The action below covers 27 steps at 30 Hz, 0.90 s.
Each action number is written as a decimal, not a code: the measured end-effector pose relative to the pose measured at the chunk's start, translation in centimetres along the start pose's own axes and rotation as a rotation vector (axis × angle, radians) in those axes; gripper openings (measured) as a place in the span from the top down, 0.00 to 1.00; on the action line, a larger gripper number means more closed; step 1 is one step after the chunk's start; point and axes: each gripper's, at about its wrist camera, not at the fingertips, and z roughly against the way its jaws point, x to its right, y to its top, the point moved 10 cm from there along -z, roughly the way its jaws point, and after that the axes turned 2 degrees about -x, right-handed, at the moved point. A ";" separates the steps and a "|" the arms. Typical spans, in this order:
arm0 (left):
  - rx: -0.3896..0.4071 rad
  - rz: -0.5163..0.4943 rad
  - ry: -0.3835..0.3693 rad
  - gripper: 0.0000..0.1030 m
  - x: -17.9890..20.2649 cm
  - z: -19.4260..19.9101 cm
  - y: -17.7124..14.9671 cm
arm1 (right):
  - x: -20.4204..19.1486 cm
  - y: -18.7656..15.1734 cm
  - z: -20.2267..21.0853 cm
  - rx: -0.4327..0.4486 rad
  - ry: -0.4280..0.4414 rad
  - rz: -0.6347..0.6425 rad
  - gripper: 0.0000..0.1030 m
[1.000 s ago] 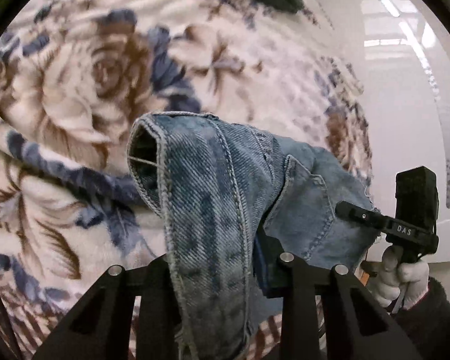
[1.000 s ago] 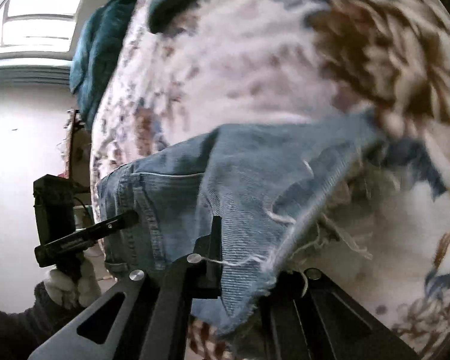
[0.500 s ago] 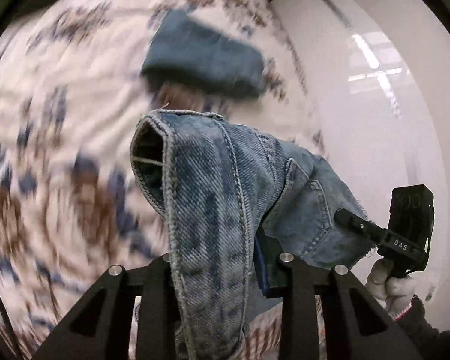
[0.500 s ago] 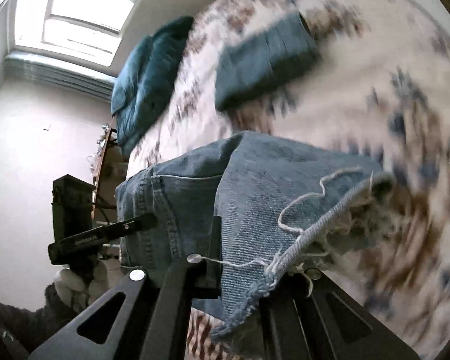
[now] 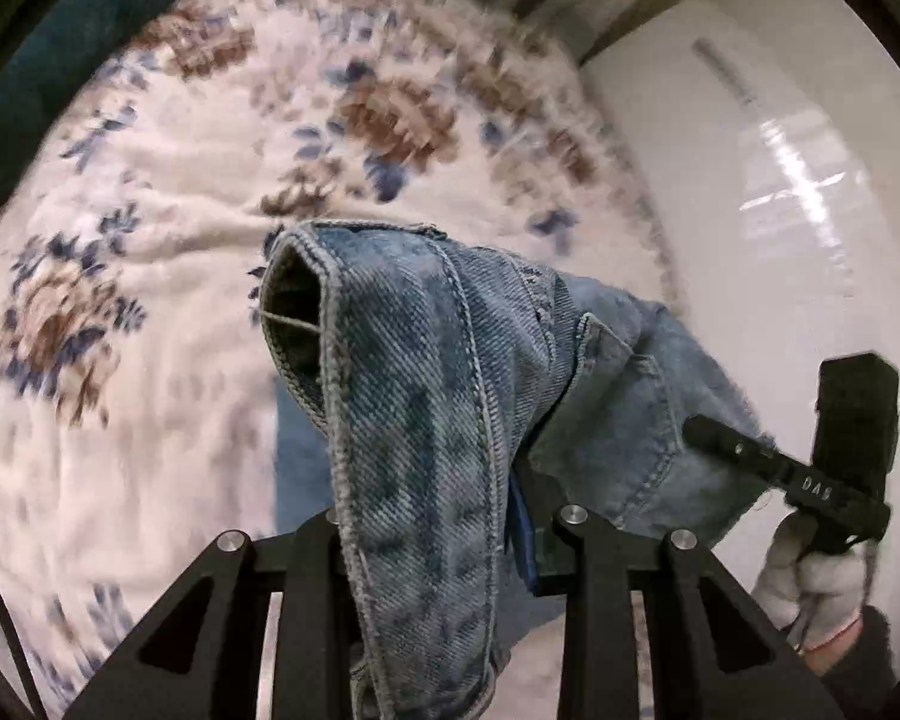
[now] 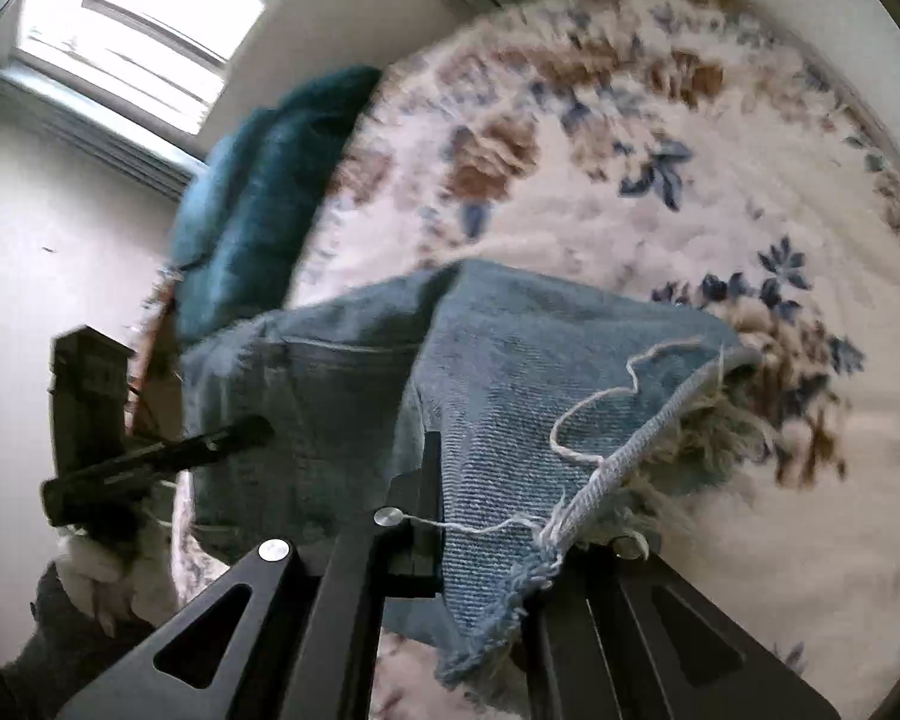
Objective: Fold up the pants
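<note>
Two grippers are clamped on one pair of light blue denim pants, which is held up above a floral blanket. The waistband end of the garment is pinched between the fingers of the left gripper, and a stitched belt-loop edge is draped forward over them. A frayed hem with loose white threads is gripped by the right gripper, its fingers closed on the cloth. The denim is stretched between the two tools, with a back pocket seen on the span. In the left wrist view, the right gripper's black body is seen at the right, held by a white-gloved hand. In the right wrist view, the left gripper is seen at the left edge, likewise held by a gloved hand. A dark teal pillow is laid at the far left edge of the blanket, below a bright window. Much of the blanket is blurred.
</note>
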 end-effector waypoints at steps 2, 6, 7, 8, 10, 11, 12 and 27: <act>-0.060 0.019 0.029 0.72 -2.4 -3.8 0.7 | 3.3 1.0 -3.7 -0.045 -0.063 -0.041 0.96; -0.147 -0.028 0.131 0.50 -5.7 -8.7 -0.7 | 7.2 0.8 -7.9 -0.087 -0.139 -0.105 0.96; -0.150 -0.035 0.141 0.47 -6.0 -8.8 -0.9 | 7.7 0.6 -8.3 -0.094 -0.148 -0.118 0.96; -0.150 -0.034 0.135 0.45 -6.2 -8.7 -1.0 | 8.3 0.3 -8.7 -0.106 -0.157 -0.135 0.95; -0.141 -0.016 0.123 0.45 -6.3 -7.9 -1.2 | 9.0 -0.1 -9.1 -0.122 -0.176 -0.167 0.73; -0.128 -0.016 0.138 0.45 -6.2 -7.1 -1.3 | 9.1 -0.1 -8.9 -0.128 -0.198 -0.175 0.60; -0.099 -0.020 0.160 0.44 -5.9 -6.0 -1.4 | 9.0 -0.1 -8.4 -0.123 -0.231 -0.163 0.21; 0.145 -0.065 0.411 0.10 1.1 10.4 -10.5 | -3.3 -11.9 9.0 0.066 -0.686 -0.045 0.02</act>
